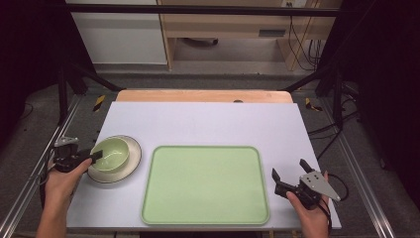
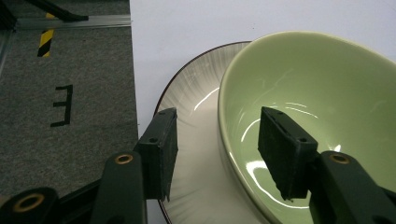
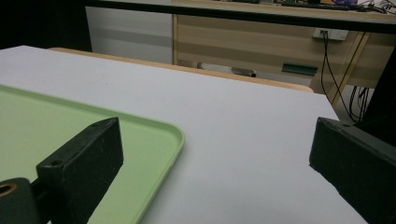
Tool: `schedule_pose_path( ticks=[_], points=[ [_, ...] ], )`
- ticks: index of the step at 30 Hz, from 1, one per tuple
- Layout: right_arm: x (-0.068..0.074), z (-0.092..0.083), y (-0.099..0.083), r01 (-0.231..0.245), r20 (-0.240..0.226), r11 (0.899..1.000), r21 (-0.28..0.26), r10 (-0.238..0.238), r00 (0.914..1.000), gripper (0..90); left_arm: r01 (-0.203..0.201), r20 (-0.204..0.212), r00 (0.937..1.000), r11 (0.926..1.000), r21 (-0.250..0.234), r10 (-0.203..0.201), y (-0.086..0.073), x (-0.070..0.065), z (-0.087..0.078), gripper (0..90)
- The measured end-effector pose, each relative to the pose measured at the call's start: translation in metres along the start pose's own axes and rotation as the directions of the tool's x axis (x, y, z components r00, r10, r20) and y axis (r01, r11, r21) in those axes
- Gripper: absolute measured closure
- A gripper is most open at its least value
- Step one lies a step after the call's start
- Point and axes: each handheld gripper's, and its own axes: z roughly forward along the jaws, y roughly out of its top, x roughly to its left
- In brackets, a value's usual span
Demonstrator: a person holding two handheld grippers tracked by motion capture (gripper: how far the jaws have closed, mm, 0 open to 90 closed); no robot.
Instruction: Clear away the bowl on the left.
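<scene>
A: Left gripper [image 1: 94, 155]?

B: At the table's 9 o'clock edge. Its jaws straddle the near wall of the bowl [image 1: 111, 153]: one jaw inside, one outside over the plate [image 1: 132, 159]. In the left gripper view there is a gap between each pad and the bowl [image 2: 327, 93] wall, so nothing is pinched; the jaws stand partly spread.

A: Bowl position?

B: Green bowl, upright, sitting on the plate [image 2: 196, 93], which is pale with a dark rim. Both lie at 9 o'clock from the tray [image 1: 205, 184], just beside it, not touching. The bowl sits toward the plate's 9 o'clock side, so more plate shows at 3 o'clock.

A: Right gripper [image 1: 289, 172]?

B: At 3 o'clock of the tray, near the table's front-right corner, held in the person's right hand [image 1: 309, 210]. Jaws spread wide, nothing between them. In the right gripper view one jaw hangs over the tray [image 3: 154, 140] corner, the other over bare white table [image 3: 233, 126].

A: Tray contents?

B: Green tray, flat on the table [image 1: 208, 121], bare surface.

A: Left hand [image 1: 62, 181]?

B: Comes in from 7 o'clock, wrapped round the gripper body.
</scene>
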Motion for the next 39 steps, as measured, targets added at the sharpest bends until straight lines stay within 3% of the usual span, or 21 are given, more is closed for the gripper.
schedule_pose_path(
  ticks=[6, 9, 16, 27, 39],
  points=[
    [0.000, 0.000, 0.000, 0.000, -0.002, 1.000, 0.002, 0.000, 1.0000, 3.1, -0.003, -0.007, 1.0000, 0.9996, 0.027, 0.004, -0.002, -0.001, 0.004, 52.7],
    [0.000, 0.001, -0.001, -0.003, -0.003, 1.000, 0.005, 0.003, 1.0000, 3.1, 0.023, -0.007, 0.9997, 0.9995, 0.020, -0.023, -0.002, 0.000, 0.005, 56.7],
    [0.002, 0.001, -0.001, 0.003, -0.009, 1.000, 0.008, -0.003, 1.0000, 3.1, 0.042, -0.011, 0.9991, 0.9981, 0.045, -0.042, -0.001, -0.001, 0.006, 63.3],
    [0.003, 0.003, -0.002, 0.001, -0.017, 1.000, 0.024, 0.000, 0.9999, 3.1, 0.053, -0.005, 0.9986, 0.9963, 0.068, -0.052, 0.000, -0.004, 0.009, 70.3],
    [0.003, 0.004, -0.002, 0.001, -0.018, 1.000, 0.026, -0.001, 0.9998, 3.1, 0.064, -0.019, 0.9978, 0.9960, 0.062, -0.063, 0.001, -0.007, 0.011, 78.2]
  ],
)
